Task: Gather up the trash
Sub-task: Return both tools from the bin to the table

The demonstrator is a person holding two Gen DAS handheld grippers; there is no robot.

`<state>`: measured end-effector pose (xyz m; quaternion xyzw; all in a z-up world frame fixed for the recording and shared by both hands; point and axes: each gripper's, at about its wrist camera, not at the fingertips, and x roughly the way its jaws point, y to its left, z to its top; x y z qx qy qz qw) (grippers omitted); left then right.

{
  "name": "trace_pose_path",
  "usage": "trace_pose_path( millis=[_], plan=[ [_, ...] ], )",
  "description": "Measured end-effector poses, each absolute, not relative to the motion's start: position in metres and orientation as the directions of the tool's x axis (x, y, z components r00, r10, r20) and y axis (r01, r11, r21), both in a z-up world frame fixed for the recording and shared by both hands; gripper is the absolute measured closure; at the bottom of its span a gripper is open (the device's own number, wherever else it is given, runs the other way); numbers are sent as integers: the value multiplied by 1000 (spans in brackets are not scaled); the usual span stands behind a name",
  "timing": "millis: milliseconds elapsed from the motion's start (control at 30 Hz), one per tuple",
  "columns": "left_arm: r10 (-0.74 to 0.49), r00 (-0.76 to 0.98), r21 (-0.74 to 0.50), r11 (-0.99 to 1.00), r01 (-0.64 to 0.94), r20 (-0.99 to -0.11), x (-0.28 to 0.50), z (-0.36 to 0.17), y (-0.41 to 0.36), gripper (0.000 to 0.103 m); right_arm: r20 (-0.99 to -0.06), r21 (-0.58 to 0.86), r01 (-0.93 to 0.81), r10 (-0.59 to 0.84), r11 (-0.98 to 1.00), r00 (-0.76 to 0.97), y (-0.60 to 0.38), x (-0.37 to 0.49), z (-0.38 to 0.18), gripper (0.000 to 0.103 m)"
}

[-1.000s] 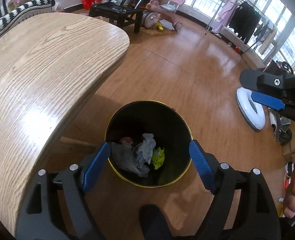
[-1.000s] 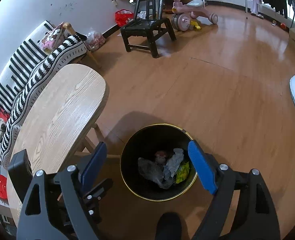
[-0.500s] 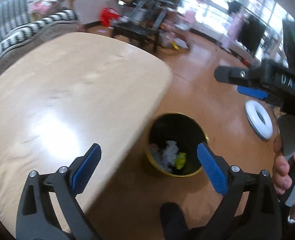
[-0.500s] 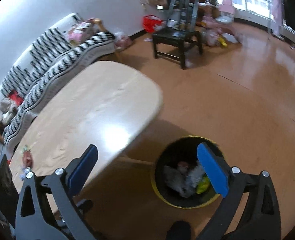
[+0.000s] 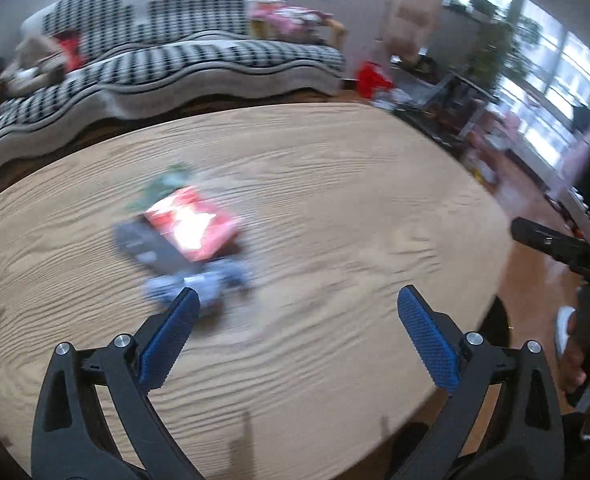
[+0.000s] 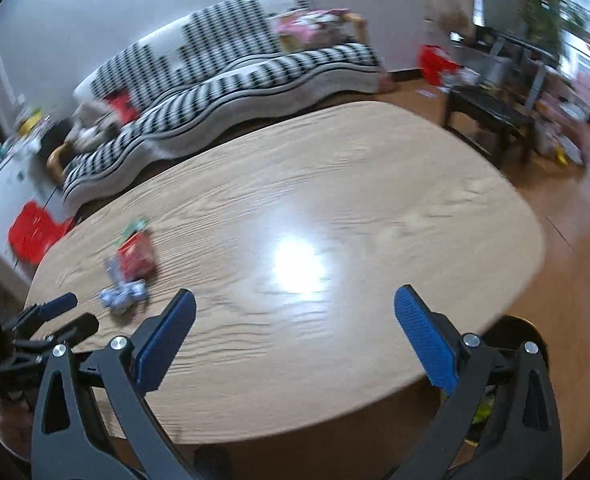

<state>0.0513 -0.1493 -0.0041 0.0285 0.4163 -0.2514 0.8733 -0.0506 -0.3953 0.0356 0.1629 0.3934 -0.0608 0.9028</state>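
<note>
Right wrist view, bin (image 6: 529, 330) behind table edge, contents mostly hidden, both tools gaping, empty

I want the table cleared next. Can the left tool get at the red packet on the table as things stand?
Probably yes. The left tool is open and empty above the table, and the red packet lies ahead of its left finger with bare wood between. A crumpled bluish wrapper sits closer and may get nudged first.

Oval wooden table (image 6: 335, 208); striped sofa (image 6: 231, 76) behind it; dark chair (image 6: 491, 116) right, on wood floor (image 6: 575, 264).
</note>
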Motion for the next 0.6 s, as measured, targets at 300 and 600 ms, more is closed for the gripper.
trace_pose_path(
  millis=[300, 600],
  plan=[
    [-336, 543, -125, 913, 387, -769, 65, -27, -84, 7, -730, 257, 62, 151, 964, 666, -309, 4, 25, 7],
    [-331, 507, -101, 899, 427, -796, 89, -57, -108, 7, -752, 242, 22, 174, 970, 636, -283, 39, 11, 7]
  ],
)
